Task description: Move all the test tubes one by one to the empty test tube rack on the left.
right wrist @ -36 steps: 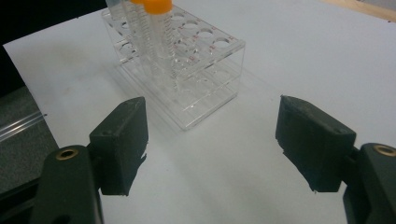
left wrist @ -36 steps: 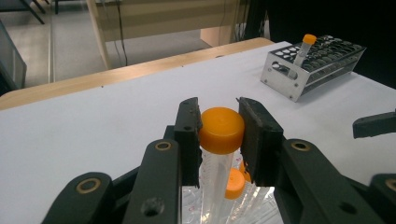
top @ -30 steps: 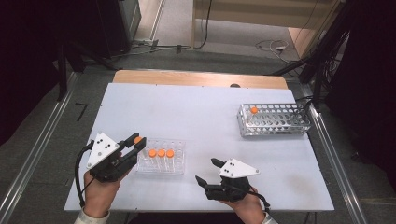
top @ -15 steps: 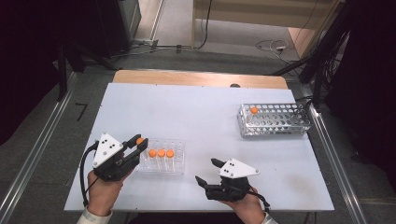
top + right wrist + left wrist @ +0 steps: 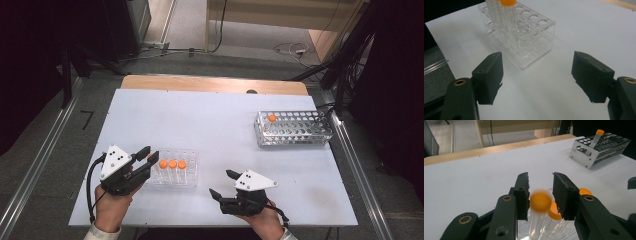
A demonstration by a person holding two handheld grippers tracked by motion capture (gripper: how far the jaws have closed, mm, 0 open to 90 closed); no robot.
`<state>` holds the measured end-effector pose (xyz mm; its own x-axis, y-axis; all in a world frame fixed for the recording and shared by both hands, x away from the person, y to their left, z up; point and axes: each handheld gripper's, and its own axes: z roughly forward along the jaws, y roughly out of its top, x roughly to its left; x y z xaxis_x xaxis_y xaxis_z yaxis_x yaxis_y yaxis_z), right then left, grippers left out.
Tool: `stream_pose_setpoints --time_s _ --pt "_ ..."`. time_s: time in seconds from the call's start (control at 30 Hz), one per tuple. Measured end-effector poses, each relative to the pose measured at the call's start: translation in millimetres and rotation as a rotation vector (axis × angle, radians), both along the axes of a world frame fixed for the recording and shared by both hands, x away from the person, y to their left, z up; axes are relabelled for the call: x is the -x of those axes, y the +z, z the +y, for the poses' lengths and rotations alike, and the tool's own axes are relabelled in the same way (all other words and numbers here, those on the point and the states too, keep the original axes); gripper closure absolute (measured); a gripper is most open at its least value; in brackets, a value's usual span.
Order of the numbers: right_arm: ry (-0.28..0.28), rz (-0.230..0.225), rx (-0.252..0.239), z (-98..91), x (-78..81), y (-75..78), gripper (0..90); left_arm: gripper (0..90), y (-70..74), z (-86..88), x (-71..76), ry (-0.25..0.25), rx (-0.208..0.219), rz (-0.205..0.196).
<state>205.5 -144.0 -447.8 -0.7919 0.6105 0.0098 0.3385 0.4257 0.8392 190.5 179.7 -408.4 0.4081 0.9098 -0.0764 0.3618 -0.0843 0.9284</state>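
**Left claw loosening around an orange-capped tube at the clear rack**

In the lower left of the high view, the left claw [image 5: 149,156] sits at the left end of the clear rack [image 5: 189,175], which stands on the white table [image 5: 210,115] and shows three orange caps in a row. In the left gripper view, a blurred orange-capped tube [image 5: 540,201] stands between the two black jaws. The jaws have just been opening a little; a slim gap shows between the cap and the right jaw, while the left jaw lies right against the cap, so the tube sits between them without being pinched. Two more orange caps show just behind and to the right of it.

The right claw [image 5: 220,184] lies in the lower middle of the high view, near the table's front edge and apart from the rack. In the right gripper view its jaws are spread wide with nothing between them, pointing toward the clear rack in the upper left of that frame.

A metal rack [image 5: 294,129] stands in the upper right of the table, well apart from both claws, with one orange-capped tube in its left end.
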Motion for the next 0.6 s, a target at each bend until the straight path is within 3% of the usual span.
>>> stream_pose_setpoints --time_s 0.3,0.4,0.6 --pt "-0.021 0.0 -0.008 -3.3 -3.0 0.5 24.0 58.3 2.2 0.5 2.4 -0.014 0.046 0.003" --pt "-0.049 -0.001 -0.008 -8.8 -8.4 0.2 24.1 52.9 3.1 -0.2 3.0 -0.021 0.069 0.006" --pt "-0.135 -0.029 0.001 -24.4 -22.4 1.0 24.7 40.3 2.1 -5.3 2.7 -0.042 0.074 0.02"
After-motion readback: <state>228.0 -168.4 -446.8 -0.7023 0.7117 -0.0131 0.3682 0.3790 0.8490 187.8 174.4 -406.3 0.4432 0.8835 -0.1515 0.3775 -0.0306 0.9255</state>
